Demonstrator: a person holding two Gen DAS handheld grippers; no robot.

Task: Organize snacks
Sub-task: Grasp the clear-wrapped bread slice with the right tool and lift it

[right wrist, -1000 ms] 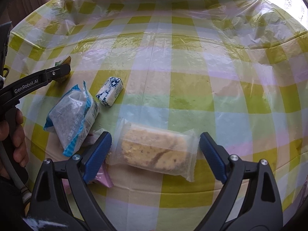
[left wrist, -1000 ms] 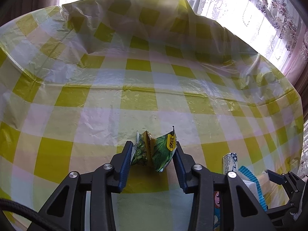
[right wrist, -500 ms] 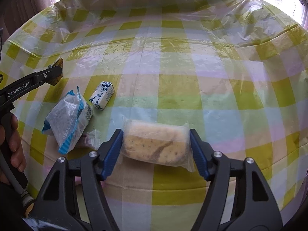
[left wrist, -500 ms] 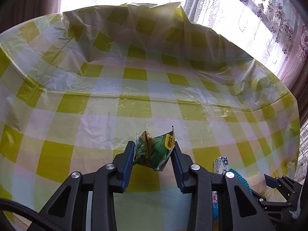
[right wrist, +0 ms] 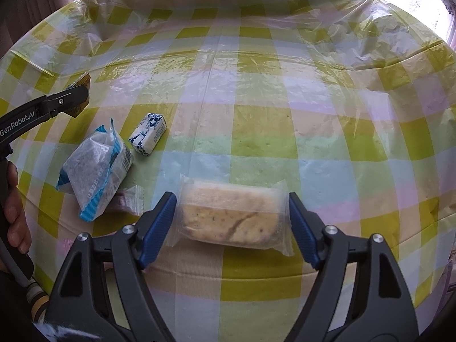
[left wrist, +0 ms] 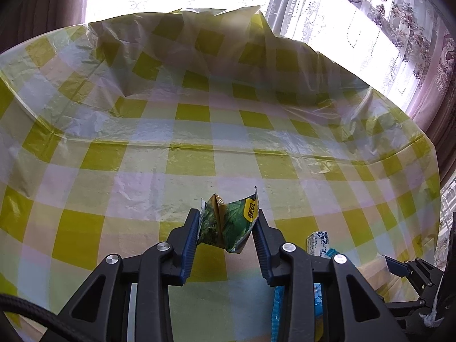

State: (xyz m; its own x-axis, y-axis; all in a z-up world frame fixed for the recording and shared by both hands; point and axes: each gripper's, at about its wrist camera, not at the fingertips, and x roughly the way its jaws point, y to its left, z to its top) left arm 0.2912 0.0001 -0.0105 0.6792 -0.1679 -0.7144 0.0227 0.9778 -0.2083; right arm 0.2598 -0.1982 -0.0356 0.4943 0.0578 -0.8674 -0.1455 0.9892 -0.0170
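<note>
First, right gripper (right wrist: 229, 202): we see its jaws apart, and they have just been opening; the cake (right wrist: 233, 216) is between the blue pads, which stand just beside the two ends of its wrapper.
Cake: a pale slice in a clear wrapper, lying flat on the cloth (right wrist: 256, 114) across the line of the fingers.
Left gripper (left wrist: 226, 219): we see it clamped on the green bag (left wrist: 232, 226); both pads press on the bag and fold it in the middle.
Green bag: it is lifted from the cloth, with a yellow label on its right part.
Pink wrapper (right wrist: 128, 202): just left of the right gripper, partly under the striped bag (right wrist: 97, 171).
Striped bag: blue and white with dark content, flat on the cloth, to the left of the cake.
Candy (right wrist: 148, 136): white and blue, just beyond the striped bag, near it but apart.
Hand (right wrist: 14, 208): at the left edge of the right wrist view we see fingers around the handle of the left gripper.
Cloth: thin plastic with yellow checks; it covers the whole table and stands up in wrinkles at the far edge.
Curtain (left wrist: 370, 28): lace with flowers, behind the table, in front of a bright window.
</note>
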